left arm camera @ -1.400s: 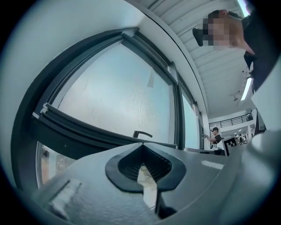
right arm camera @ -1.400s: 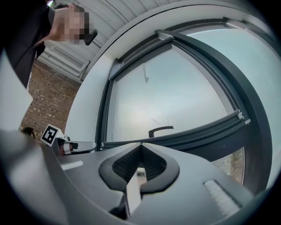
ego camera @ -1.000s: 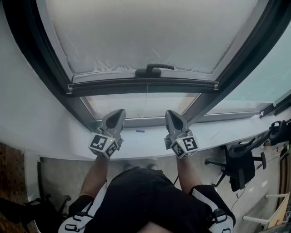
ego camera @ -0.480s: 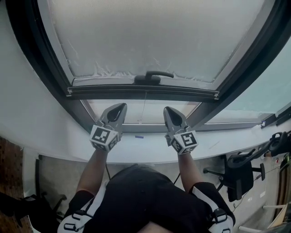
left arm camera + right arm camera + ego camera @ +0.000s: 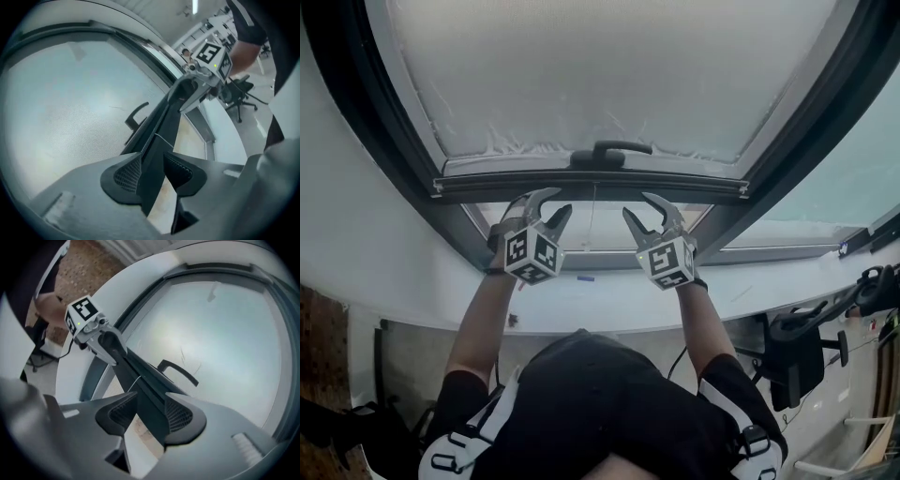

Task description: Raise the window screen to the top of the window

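Grippers under the low bottom bar (image 5: pixel 591 186) of the window screen (image 5: pixel 609 75), both with jaws wide.

We see the screen covering most of the pane, its bar and black handle (image 5: pixel 609 152) sitting low, with a narrow strip of bare glass (image 5: pixel 591 230) open between the bar and the white sill (image 5: pixel 600 300). The left gripper (image 5: pixel 555 200) and right gripper (image 5: pixel 637 203) have just been opening; in each gripper view the dark bar runs between the pads, which do not press on it. Dark frame rails (image 5: pixel 412 141) hem both sides. Each gripper's cube (image 5: pixel 532 255) carries square black-and-white markers.
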Motion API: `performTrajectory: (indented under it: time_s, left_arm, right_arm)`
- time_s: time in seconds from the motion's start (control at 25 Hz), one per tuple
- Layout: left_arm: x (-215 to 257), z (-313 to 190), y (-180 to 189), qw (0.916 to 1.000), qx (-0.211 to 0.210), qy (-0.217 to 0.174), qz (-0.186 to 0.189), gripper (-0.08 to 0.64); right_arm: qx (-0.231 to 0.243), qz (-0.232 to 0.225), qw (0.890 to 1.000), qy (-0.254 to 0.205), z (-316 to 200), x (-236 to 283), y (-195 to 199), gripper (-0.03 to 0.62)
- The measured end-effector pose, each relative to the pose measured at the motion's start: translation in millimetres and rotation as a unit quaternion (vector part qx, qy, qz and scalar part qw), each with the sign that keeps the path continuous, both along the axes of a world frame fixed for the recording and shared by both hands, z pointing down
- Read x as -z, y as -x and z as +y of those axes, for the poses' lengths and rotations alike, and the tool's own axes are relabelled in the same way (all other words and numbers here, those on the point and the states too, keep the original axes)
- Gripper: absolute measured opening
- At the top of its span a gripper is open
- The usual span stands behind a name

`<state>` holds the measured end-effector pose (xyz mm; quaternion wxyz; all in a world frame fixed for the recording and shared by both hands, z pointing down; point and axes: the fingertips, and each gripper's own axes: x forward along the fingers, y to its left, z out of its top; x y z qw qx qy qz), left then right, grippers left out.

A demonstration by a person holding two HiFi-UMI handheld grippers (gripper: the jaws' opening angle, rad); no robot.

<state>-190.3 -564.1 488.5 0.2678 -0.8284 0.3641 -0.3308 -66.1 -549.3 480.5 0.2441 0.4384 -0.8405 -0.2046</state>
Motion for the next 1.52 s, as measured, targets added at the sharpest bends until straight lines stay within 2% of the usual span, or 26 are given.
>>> performTrajectory:
  time_s: [0.12, 0.32, 0.44, 0.76, 0.92, 1.12, 1.24, 1.36, 1.52]
  left_arm:
    - [0.2, -7.1, -2.7, 0.998, 0.002, -0.022, -0.059, 0.152]
    - [-7.3, -19.3, -0.7, 0.991, 0.031, -0.035, -0.125, 0.151]
    - [-9.1, -24.8, 1.7, 0.9837, 0.045, -0.055, -0.165, 0.15]
    - [-14.8, -32.2, 2.9, 0.9713, 0.046, -0.07, -0.223, 0.15]
    - [-15.6, -34.0, 0.7, 0.9712, 0.048, -0.067, -0.223, 0.15]
    - [-15.3, -30.8, 0.0, 0.9761, 0.064, -0.053, -0.201, 0.152]
    - [-18.7, -29.1, 0.2, 0.9783, 0.075, -0.06, -0.183, 0.152]
    - [-21.9, -28.1, -0.9, 0.9812, 0.075, -0.054, -0.169, 0.16]
    - [-19.7, -26.5, -1.0, 0.9772, 0.054, -0.031, -0.203, 0.158]
  right_arm:
    - [0.007, 0.07, 0.998, -0.002, -10.4, -9.7, 1.6, 0.212]
    - [0.014, 0.129, 0.991, -0.014, -23.6, -22.2, 3.5, 0.215]
    - [0.004, 0.18, 0.983, -0.031, -30.6, -30.3, 1.3, 0.215]
    - [-0.017, 0.248, 0.967, -0.064, -40.7, -31.1, -0.8, 0.215]
    - [-0.014, 0.269, 0.961, -0.056, -40.1, -33.3, -0.5, 0.215]
    - [-0.037, 0.284, 0.957, -0.053, -40.7, -36.2, -0.1, 0.209]
    - [-0.051, 0.302, 0.951, -0.052, -39.7, -39.8, 0.0, 0.204]
    - [-0.051, 0.309, 0.948, -0.052, -39.9, -41.1, -1.4, 0.186]
    - [-0.044, 0.317, 0.946, -0.042, -41.0, -34.7, -4.6, 0.168]
